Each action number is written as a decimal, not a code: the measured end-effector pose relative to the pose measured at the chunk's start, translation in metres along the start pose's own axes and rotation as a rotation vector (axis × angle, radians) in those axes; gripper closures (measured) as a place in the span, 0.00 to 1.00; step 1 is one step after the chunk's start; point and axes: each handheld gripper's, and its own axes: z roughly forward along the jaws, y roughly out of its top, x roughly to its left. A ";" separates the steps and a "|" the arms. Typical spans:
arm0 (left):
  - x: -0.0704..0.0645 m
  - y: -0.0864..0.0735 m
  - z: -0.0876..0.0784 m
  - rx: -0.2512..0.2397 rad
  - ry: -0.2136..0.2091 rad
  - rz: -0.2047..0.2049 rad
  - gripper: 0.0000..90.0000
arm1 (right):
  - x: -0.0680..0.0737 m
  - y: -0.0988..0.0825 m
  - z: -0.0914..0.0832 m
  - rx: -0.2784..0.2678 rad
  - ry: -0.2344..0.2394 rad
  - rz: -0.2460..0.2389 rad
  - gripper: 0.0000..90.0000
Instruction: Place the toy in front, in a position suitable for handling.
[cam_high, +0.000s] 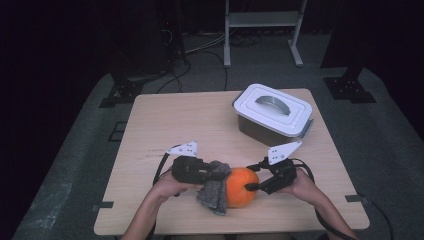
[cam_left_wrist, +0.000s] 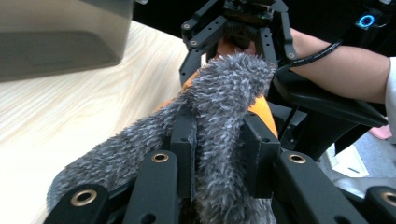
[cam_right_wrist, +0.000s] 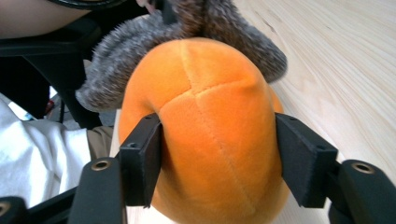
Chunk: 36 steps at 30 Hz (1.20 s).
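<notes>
1. The bench (cam_high: 165, 125) is a pale wooden top. The work takes place at its near edge, between the person's two hands.
2. A lidded plastic box (cam_high: 272, 114) stands at the far right of the bench, well apart from the work. Its lid is on.
3. The orange plush ball (cam_high: 241, 187) rests on the bench near the front edge. It is the item being wiped.
4. The grey fluffy cloth (cam_high: 215, 189) lies against the left side of the ball and drapes over part of its top (cam_right_wrist: 187, 42).
5. The left tool (cam_left_wrist: 217, 140) is clenched on a fold of the cloth and presses it to the ball.
6. The right tool (cam_right_wrist: 217, 163) straddles the ball. Its pads sit at the ball's two sides; the left pad touches the plush, the right pad looks just clear. Judged state: released, steadying at most.
7. Progress: wiping appears to be under way. Much orange surface remains uncovered, so further passes are probably left.
</notes>
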 end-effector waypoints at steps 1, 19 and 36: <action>0.000 0.001 0.002 0.001 -0.005 0.002 0.77 | 0.001 -0.001 -0.002 0.008 -0.012 0.010 0.38; -0.006 0.014 0.035 0.025 -0.023 0.002 0.77 | 0.024 0.006 -0.021 0.043 -0.136 0.035 0.26; -0.003 -0.002 0.032 0.060 -0.012 -0.019 0.77 | 0.016 -0.018 -0.021 0.041 -0.068 0.018 0.35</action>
